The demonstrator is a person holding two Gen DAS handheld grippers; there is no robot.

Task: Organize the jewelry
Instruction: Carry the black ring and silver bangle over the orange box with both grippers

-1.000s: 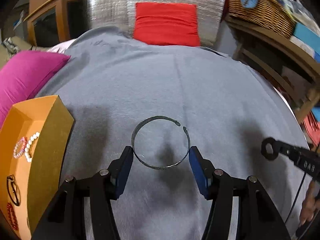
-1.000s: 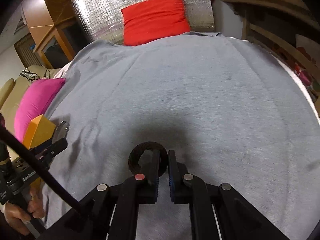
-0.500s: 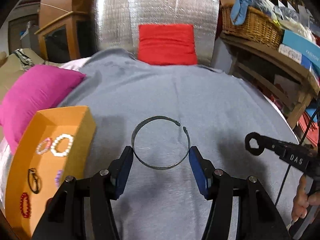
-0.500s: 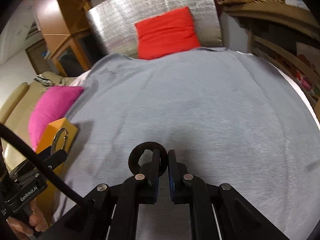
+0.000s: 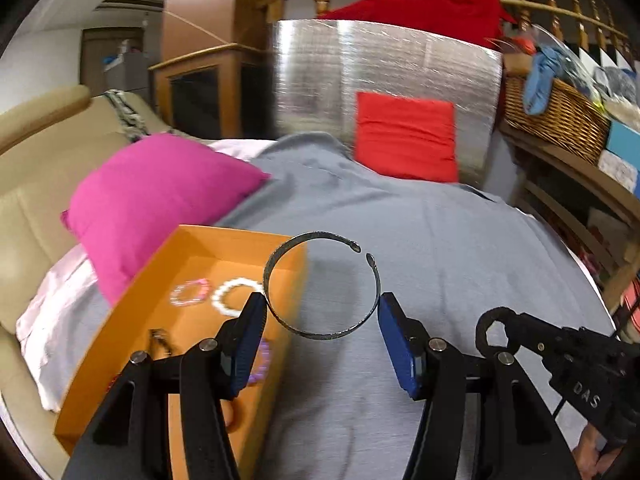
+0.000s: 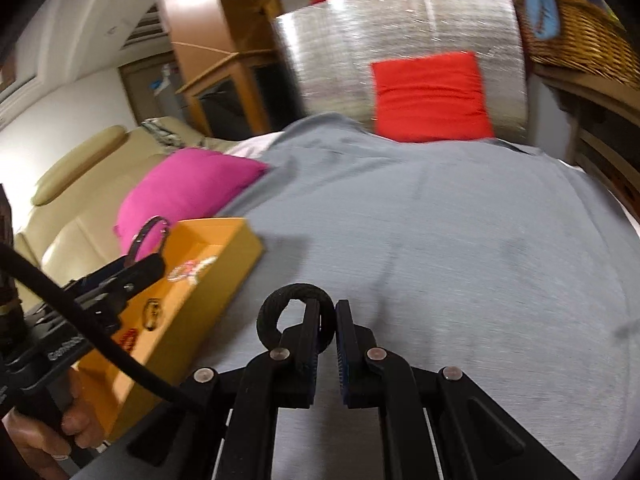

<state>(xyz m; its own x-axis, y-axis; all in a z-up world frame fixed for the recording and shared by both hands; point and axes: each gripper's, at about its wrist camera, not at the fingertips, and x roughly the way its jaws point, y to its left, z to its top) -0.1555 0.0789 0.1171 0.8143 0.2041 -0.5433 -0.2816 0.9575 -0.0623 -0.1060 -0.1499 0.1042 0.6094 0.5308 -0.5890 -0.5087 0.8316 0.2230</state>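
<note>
My left gripper (image 5: pixel 322 308) is shut on a dark metal cuff bangle (image 5: pixel 320 334), held flat between its blue pads in the air above the right wall of the orange box (image 5: pixel 188 248). The box holds a pink bead bracelet (image 5: pixel 189 293), a white bead bracelet (image 5: pixel 234 295) and other pieces. My right gripper (image 6: pixel 328 322) is shut on a black braided ring (image 6: pixel 276 308), above the grey cloth to the right of the box (image 6: pixel 224 276). The right gripper also shows in the left wrist view (image 5: pixel 496 330), and the left gripper with its bangle in the right wrist view (image 6: pixel 146 256).
The grey cloth (image 5: pixel 440 248) covers the bed. A pink cushion (image 5: pixel 156 196) lies behind the box, a red cushion (image 5: pixel 406 140) against a silver panel at the back. A wicker basket (image 5: pixel 556 112) stands on wooden shelves at the right. A beige sofa is at the left.
Both grippers have risen and swung left toward the orange box. The bangle now hangs over the box's right wall; the black ring has come nearer the box.
</note>
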